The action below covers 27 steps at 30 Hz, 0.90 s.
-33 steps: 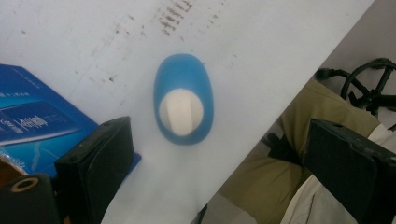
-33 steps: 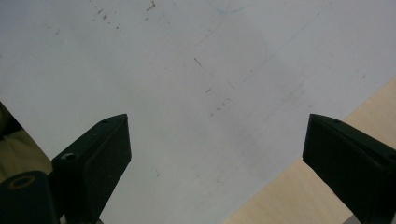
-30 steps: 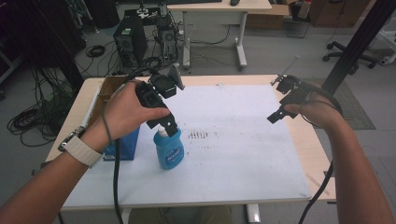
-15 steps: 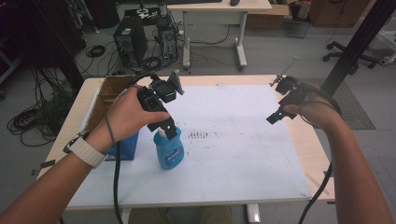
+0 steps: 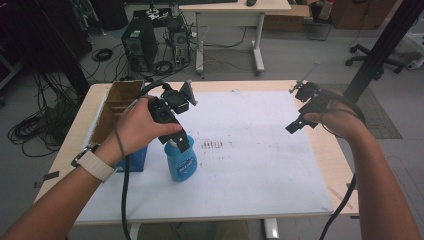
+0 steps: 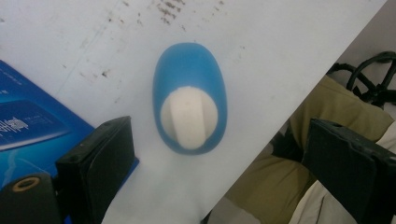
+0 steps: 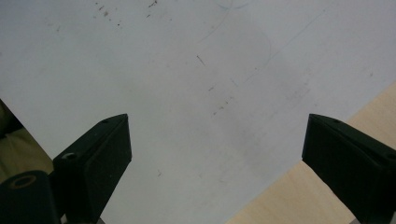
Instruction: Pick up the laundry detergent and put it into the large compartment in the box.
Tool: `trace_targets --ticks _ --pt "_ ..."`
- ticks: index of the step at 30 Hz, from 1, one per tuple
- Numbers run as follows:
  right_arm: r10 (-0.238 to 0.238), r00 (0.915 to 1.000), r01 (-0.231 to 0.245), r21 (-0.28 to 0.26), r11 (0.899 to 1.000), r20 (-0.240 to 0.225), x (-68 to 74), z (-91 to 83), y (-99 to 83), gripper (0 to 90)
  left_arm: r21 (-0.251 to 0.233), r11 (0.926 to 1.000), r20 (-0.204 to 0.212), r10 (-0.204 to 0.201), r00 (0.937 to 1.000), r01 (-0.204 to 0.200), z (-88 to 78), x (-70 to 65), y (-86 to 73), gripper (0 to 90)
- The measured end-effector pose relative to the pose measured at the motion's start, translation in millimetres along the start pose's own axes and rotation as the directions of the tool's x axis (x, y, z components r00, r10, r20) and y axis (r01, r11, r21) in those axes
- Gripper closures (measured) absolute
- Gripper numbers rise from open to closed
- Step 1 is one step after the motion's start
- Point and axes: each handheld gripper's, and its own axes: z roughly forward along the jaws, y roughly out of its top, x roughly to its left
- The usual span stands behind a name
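Observation:
A blue bottle (image 5: pixel 181 164) with a white cap (image 6: pixel 189 119) stands upright on the white mat (image 5: pixel 260 160), left of centre. My left gripper (image 5: pixel 176 140) hangs directly over it, pointing down. In the left gripper view the bottle (image 6: pixel 190 70) sits between and below the jaws of the left gripper (image 6: pixel 219 127), which is open and apart from it. My right gripper (image 5: pixel 299 107) is held above the right side of the mat. It is also open, and the right gripper (image 7: pixel 217 119) has nothing between its jaws.
A blue box (image 5: pixel 136 158) lies just left of the bottle, beside an open cardboard box (image 5: pixel 117 105) at the table's left edge. Dark smudges (image 5: pixel 214 145) mark the mat's middle. The wooden table edge (image 5: pixel 330 150) runs along the right.
My left gripper has shifted slightly over the bottle, which stays in place. The right gripper has barely moved.

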Motion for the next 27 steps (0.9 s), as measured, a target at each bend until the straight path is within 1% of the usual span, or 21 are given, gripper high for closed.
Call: trace_targets --ticks 2,7,12,19,25,27 --pt "0.0 1.0 0.0 0.001 1.0 0.0 0.0 0.3 0.1 8.4 0.0 1.0 0.005 0.0 1.0 0.0 2.0 0.8 -0.2 9.3" --pt "-0.001 1.0 0.001 0.003 1.0 -0.002 0.4 1.6 0.7 8.3 -0.002 1.0 0.003 -0.006 1.0 0.006 6.1 2.3 -0.1 9.2" --pt "0.002 1.0 -0.002 0.005 1.0 -0.004 0.4 2.4 0.7 8.4 0.003 1.0 -0.012 -0.008 0.9999 0.008 10.6 3.9 -0.1 9.1" --pt "-0.001 1.0 0.001 0.006 1.0 -0.005 0.2 3.0 0.8 8.4 -0.006 0.9999 -0.019 -0.01 0.9998 0.01 14.6 4.7 1.8 9.1" --pt "-0.002 1.0 0.002 0.006 1.0 -0.006 0.4 3.8 0.4 8.3 0.017 0.9998 -0.017 -0.007 0.9998 0.007 22.9 4.0 3.8 9.1" --pt "-0.002 1.0 0.002 0.007 1.0 -0.009 0.6 4.8 0.0 8.4 0.016 0.9998 -0.017 -0.009 0.9998 0.009 25.2 4.3 4.2 9.1"
